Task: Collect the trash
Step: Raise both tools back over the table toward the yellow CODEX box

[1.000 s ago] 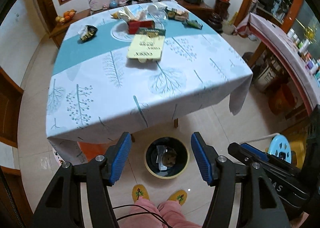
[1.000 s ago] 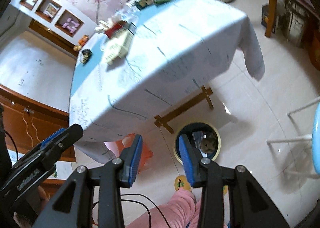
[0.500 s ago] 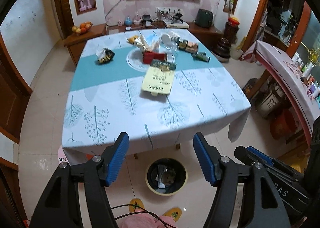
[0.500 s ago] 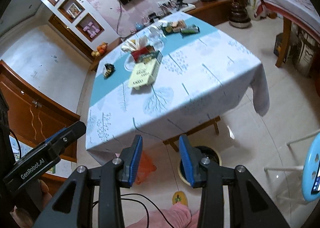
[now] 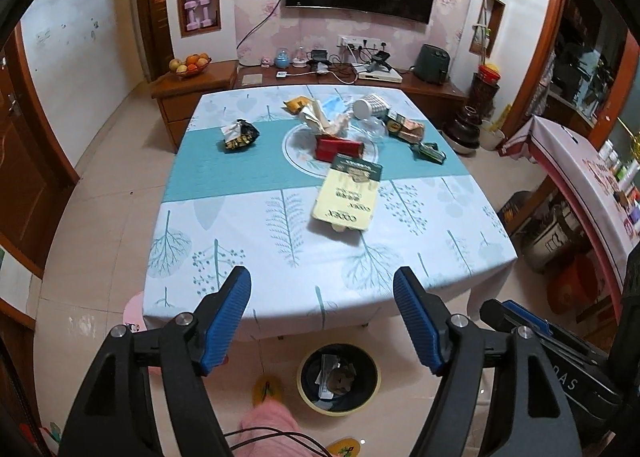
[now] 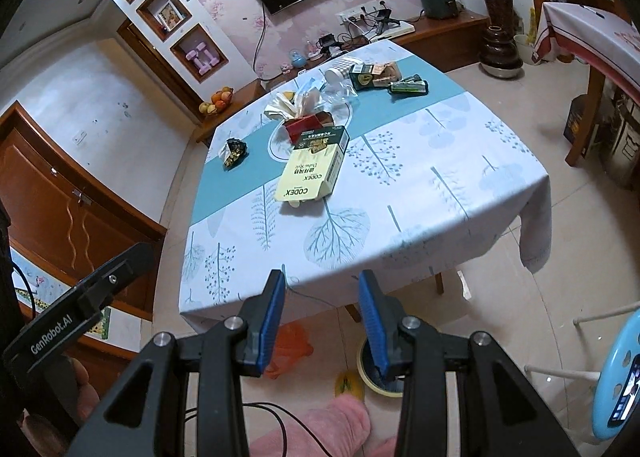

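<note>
A table with a blue-and-white tree-print cloth (image 5: 240, 249) (image 6: 400, 197) carries the trash: a flat yellow CODEX box (image 5: 347, 193) (image 6: 314, 171), a red box (image 5: 338, 148) behind it, a crumpled dark snack wrapper (image 5: 239, 135) (image 6: 234, 151), crumpled paper, a tipped paper cup (image 5: 370, 107) and green packets (image 5: 430, 152) (image 6: 408, 87). A black bin with a yellow rim (image 5: 339, 379) (image 6: 366, 375) stands on the floor at the table's near edge, with scraps inside. My left gripper (image 5: 322, 315) hangs over the near edge, jaws opening, nothing between them. My right gripper (image 6: 322, 317) is open and empty.
A pink-sleeved leg and yellow slippers (image 5: 266, 389) are beside the bin. An orange bag (image 6: 292, 345) lies under the table. A light-blue stool (image 6: 616, 377) stands at the right, a wooden sideboard (image 5: 320, 77) behind the table, and a second covered table (image 5: 580, 177) at far right.
Both grippers rose and tilted up from the bin toward the tabletop; the bin slid to the bottom of both views. The left jaws widened. The right jaws kept their gap.
</note>
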A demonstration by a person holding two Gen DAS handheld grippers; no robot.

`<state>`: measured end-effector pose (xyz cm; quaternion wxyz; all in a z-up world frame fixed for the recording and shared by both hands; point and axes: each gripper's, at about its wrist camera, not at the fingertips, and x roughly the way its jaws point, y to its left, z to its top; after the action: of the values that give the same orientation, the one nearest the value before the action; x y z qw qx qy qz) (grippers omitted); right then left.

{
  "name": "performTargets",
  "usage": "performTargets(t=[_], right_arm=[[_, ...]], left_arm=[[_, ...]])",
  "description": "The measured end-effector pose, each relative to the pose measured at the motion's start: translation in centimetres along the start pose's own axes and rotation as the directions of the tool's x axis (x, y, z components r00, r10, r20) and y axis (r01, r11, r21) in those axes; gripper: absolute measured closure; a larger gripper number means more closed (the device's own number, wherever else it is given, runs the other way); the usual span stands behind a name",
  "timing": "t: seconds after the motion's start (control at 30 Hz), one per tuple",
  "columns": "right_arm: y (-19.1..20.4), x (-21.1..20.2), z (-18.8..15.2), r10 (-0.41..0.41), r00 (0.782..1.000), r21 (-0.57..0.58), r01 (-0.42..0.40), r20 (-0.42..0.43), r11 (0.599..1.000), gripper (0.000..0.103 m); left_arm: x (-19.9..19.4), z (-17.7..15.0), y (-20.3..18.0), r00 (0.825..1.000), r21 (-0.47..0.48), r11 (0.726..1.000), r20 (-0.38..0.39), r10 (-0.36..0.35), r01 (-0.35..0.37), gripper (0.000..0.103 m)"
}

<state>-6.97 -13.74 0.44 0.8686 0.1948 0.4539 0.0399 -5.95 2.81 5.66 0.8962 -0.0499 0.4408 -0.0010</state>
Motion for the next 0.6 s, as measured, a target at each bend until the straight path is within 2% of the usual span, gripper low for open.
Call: performTargets(t=[0.27, 0.4, 0.6], right_arm=[[1.0, 2.8, 3.8, -0.047, 0.999, -0.012, 0.047, 0.013, 0.999, 0.065], [1.2, 4.5, 6.9, -0.085, 0.996, 0.025, 0.084, 0.025, 0.996, 0.065], [2.1, 9.0, 12.2, -0.123, 0.992, 0.081, 0.123, -0.005, 0.989, 0.065]], left_arm=[[4.7, 5.4, 3.0, 1.000, -0.020, 1.000, -0.007, -0.012, 0.012, 0.031], [8.5, 9.4, 4.5, 0.999, -0.013, 0.999, -0.025, -0.035, 0.034, 0.031], [14.4, 16.0, 7.8, 0.996, -0.013, 0.999, -0.071, -0.053, 0.052, 0.031]])
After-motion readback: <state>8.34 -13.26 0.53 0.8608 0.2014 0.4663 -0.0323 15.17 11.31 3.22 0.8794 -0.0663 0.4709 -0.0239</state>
